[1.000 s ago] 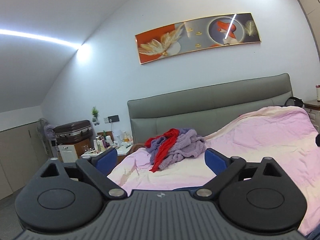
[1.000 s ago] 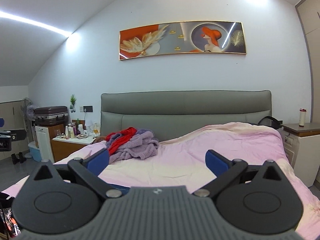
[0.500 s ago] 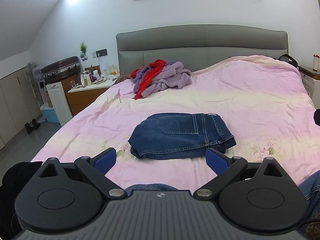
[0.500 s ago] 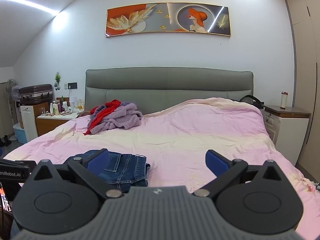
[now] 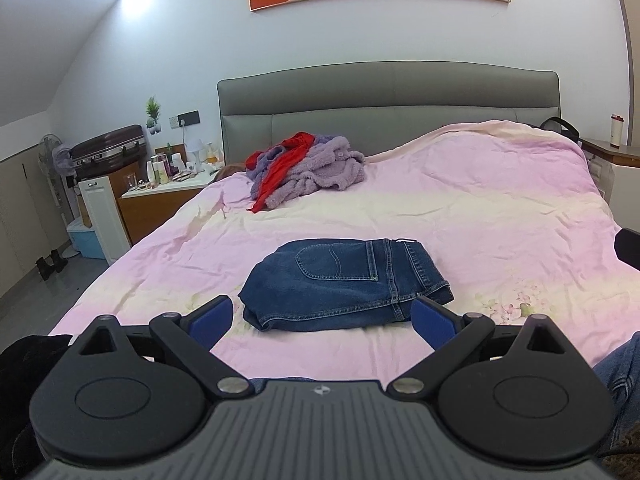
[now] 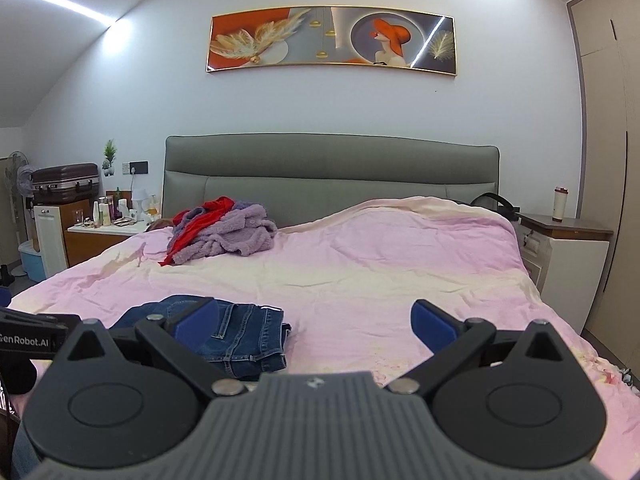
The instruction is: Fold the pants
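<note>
Folded blue jeans (image 5: pixel 344 282) lie flat on the pink bedspread (image 5: pixel 460 216), back pocket up. My left gripper (image 5: pixel 322 320) is open and empty, held just short of the jeans' near edge. In the right wrist view the same jeans (image 6: pixel 240 336) show at lower left, partly behind the left fingertip. My right gripper (image 6: pixel 314 320) is open and empty too, above bare bedspread (image 6: pixel 380 272) to the right of the jeans.
A heap of purple and red clothes (image 5: pixel 308 168) sits near the grey headboard (image 5: pixel 384 96). A cluttered nightstand (image 5: pixel 168 196) and a suitcase (image 5: pixel 108 150) stand left of the bed, another nightstand (image 6: pixel 568 248) to the right. A dark garment (image 5: pixel 24 364) and denim (image 5: pixel 616 376) lie close by.
Both wrist views have tilted down from the wall and headboard toward the bed, bringing the folded jeans into sight. Both grippers stayed open and empty.
</note>
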Demonstrator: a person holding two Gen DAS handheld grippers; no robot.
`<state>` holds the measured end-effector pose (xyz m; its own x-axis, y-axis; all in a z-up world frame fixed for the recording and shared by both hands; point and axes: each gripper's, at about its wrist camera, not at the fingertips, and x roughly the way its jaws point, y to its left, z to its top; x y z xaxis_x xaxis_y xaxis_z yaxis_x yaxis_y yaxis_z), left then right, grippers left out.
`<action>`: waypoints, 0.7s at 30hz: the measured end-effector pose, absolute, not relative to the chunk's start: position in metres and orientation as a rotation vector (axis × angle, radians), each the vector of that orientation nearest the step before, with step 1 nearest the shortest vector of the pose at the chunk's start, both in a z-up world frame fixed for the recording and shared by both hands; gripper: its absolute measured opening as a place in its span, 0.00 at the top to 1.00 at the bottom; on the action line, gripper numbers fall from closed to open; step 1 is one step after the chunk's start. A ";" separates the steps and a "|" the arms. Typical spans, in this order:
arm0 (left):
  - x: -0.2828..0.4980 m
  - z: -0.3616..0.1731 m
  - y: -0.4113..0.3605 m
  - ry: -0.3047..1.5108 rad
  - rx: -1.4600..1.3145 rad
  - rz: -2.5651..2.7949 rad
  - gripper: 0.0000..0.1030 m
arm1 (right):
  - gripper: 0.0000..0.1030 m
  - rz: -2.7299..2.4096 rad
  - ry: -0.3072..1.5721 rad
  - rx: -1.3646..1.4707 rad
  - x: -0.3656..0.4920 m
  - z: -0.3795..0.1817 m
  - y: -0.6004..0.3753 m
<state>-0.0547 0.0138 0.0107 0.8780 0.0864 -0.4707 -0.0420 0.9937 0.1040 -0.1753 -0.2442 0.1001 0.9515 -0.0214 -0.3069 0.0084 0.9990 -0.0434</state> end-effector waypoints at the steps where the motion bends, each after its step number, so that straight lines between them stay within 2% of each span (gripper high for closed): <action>1: -0.055 0.012 0.013 0.490 0.090 0.064 0.00 | 0.05 -0.019 0.308 -0.041 -0.176 0.101 -0.245; 21: -0.059 0.018 0.009 0.469 0.088 0.043 0.00 | 0.05 -0.017 0.312 -0.032 -0.184 0.102 -0.249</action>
<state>-0.0586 0.0091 0.0177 0.8912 0.0619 -0.4493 -0.0215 0.9953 0.0945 -0.1837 -0.2494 0.1017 0.9516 -0.0212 -0.3066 0.0114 0.9994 -0.0337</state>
